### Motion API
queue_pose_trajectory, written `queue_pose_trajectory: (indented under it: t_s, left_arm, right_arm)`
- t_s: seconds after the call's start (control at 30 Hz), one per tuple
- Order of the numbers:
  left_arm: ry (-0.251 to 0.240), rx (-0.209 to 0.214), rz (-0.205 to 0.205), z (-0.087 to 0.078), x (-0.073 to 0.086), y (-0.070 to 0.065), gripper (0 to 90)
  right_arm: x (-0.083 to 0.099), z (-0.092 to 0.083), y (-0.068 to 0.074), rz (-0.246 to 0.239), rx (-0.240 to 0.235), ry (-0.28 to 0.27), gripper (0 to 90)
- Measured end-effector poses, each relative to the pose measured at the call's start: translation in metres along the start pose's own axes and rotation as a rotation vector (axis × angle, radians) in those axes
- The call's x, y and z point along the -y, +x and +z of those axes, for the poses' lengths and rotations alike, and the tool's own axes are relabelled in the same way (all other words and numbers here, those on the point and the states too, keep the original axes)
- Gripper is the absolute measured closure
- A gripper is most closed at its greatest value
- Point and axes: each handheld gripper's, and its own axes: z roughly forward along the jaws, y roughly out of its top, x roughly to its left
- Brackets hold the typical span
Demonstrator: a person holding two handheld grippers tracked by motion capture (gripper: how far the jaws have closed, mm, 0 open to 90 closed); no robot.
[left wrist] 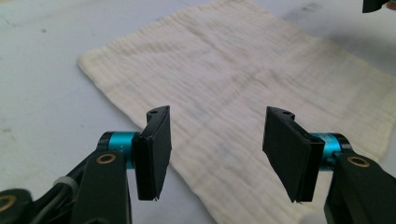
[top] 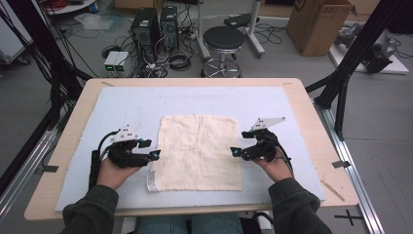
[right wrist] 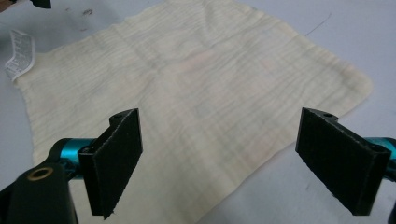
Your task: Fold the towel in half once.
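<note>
1. The left gripper [top: 155, 154] had its jaws apart with nothing between the pads; it hung released, just off the left edge of the cloth [top: 199, 151]. In the left gripper view the pads [left wrist: 156, 151] stood above the cloth's near border, clear of the fabric.
2. The right gripper [top: 235, 151] had its jaws spread wide and empty, released, at the cloth's right edge. In the right gripper view the left pad [right wrist: 116, 161] sat over the fabric and the right pad over bare surface, neither pressing the cloth.
3. The two grippers faced one another across the cloth, each held in a hand; the left hand [top: 113, 170] and right hand [top: 275, 166] came in from the near side.
4. The cloth, cream and finely gridded, lay flat and spread open near the middle of the tabletop [top: 302, 92], on a pale blue mat [top: 131, 105].
5. The cloth was nearly square, its slightly longer axis running away from the person, edges roughly parallel to the mat's edges.
6. A white label [top: 152, 181] projected from the cloth's near-left corner.
</note>
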Motion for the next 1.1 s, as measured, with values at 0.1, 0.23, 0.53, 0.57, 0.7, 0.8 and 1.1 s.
queue_pose_trajectory:
  t_s: [0.1, 0.23, 0.53, 0.57, 0.7, 0.8, 1.1]
  left_arm:
    - [0.004, -0.002, 0.006, 0.005, -0.012, 0.007, 42.6]
    - [0.018, -0.010, -0.001, 0.013, -0.027, 0.017, 43.4]
    - [0.029, 0.014, -0.044, 0.028, -0.048, 0.038, 46.0]
    - [0.036, 0.014, -0.046, 0.030, -0.050, 0.040, 46.1]
    - [0.020, -0.038, -0.066, 0.037, -0.055, 0.050, 44.3]
    - [0.009, -0.073, -0.071, 0.043, -0.055, 0.058, 45.2]
    - [0.036, -0.089, -0.086, 0.068, -0.046, 0.073, 48.9]
  right_arm:
    - [-0.011, 0.002, -0.006, -0.016, 0.026, 0.010, 14.2]
    - [-0.023, 0.004, -0.018, -0.012, 0.029, 0.011, 15.1]
    - [-0.054, 0.003, -0.041, -0.008, 0.045, 0.005, 19.5]
    - [-0.057, 0.003, -0.044, -0.008, 0.051, 0.010, 21.4]
    - [-0.065, 0.006, -0.059, 0.017, 0.059, 0.015, 23.3]
    - [-0.067, 0.010, -0.064, 0.013, 0.076, -0.001, 28.0]
    - [-0.062, 0.033, -0.077, 0.049, 0.089, 0.019, 31.9]
